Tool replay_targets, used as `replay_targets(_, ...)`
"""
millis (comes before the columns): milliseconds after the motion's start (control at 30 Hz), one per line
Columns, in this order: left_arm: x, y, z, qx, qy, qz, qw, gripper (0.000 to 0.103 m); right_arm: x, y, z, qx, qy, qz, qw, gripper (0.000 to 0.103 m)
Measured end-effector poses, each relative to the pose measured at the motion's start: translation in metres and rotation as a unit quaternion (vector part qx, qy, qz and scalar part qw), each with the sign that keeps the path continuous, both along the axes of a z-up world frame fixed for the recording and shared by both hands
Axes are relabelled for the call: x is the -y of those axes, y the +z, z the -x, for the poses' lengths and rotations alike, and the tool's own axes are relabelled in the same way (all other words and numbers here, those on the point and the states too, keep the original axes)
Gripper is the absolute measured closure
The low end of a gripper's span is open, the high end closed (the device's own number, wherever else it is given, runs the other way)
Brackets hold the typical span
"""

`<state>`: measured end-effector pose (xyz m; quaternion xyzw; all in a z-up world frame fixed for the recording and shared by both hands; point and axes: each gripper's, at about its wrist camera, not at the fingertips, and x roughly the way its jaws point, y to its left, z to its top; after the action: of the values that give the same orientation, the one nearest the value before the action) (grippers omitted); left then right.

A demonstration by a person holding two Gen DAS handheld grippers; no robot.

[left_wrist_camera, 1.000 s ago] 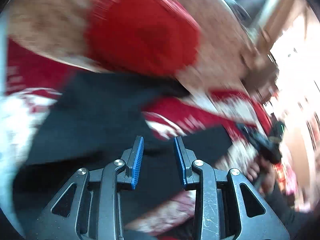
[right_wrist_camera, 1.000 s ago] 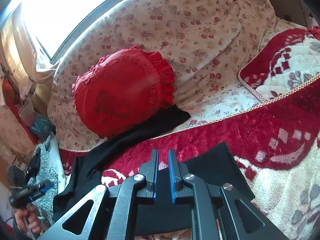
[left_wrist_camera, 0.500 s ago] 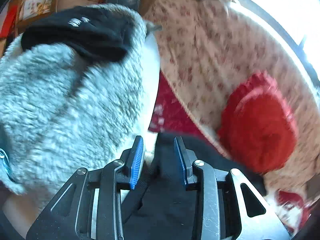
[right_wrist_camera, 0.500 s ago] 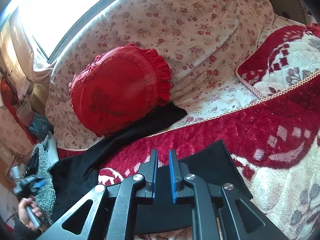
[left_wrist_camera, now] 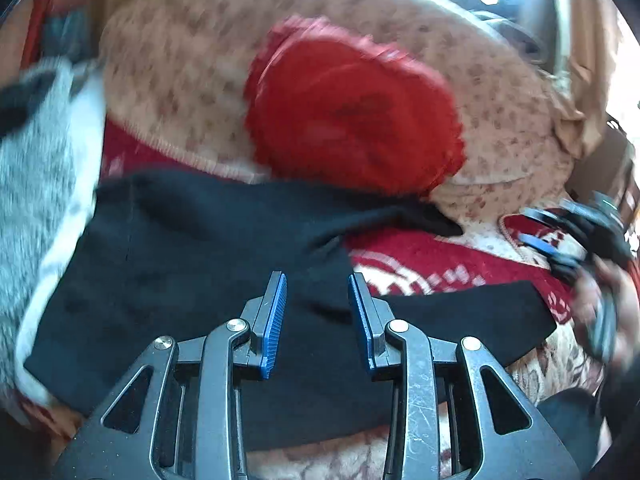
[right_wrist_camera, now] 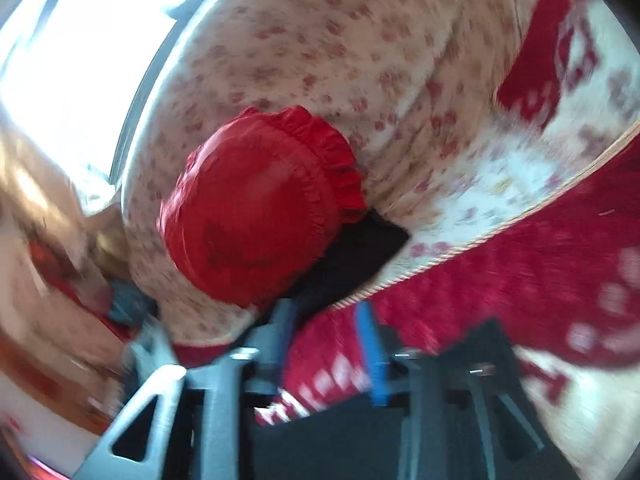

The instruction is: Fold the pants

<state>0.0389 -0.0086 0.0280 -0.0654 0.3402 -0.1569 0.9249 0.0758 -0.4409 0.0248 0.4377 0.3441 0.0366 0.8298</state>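
Black pants lie spread on a red and white blanket, one leg running under a red round cushion. My left gripper is open and empty, hovering over the pants near where the legs split. My right gripper is open, blurred, above the blanket with a black pant leg below it. The other leg end shows beside the cushion. The right gripper also shows at the right edge of the left wrist view.
A floral quilt mound rises behind the cushion. A grey fluffy garment lies at the left of the pants. A bright window is at the back. Both views are motion-blurred.
My left gripper swung from the grey garment back over the pants. My right gripper opened from nearly shut and moved, tilting its view.
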Motion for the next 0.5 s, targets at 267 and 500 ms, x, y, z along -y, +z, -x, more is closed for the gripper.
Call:
replay_targets(267, -0.001, -0.012, -0.011, -0.017, 0.001, -0.027, 0.9995, 0.058, 0.015, -0.069, -0.098, -0.135, 0.004, -0.102, 0.986, 0.063)
replay_targets(500, -0.004, -0.013, -0.006, -0.015, 0.005, -0.019, 0.9997, 0.058, 0.01, -0.093, -0.127, -0.173, -0.015, -0.047, 0.984, 0.07)
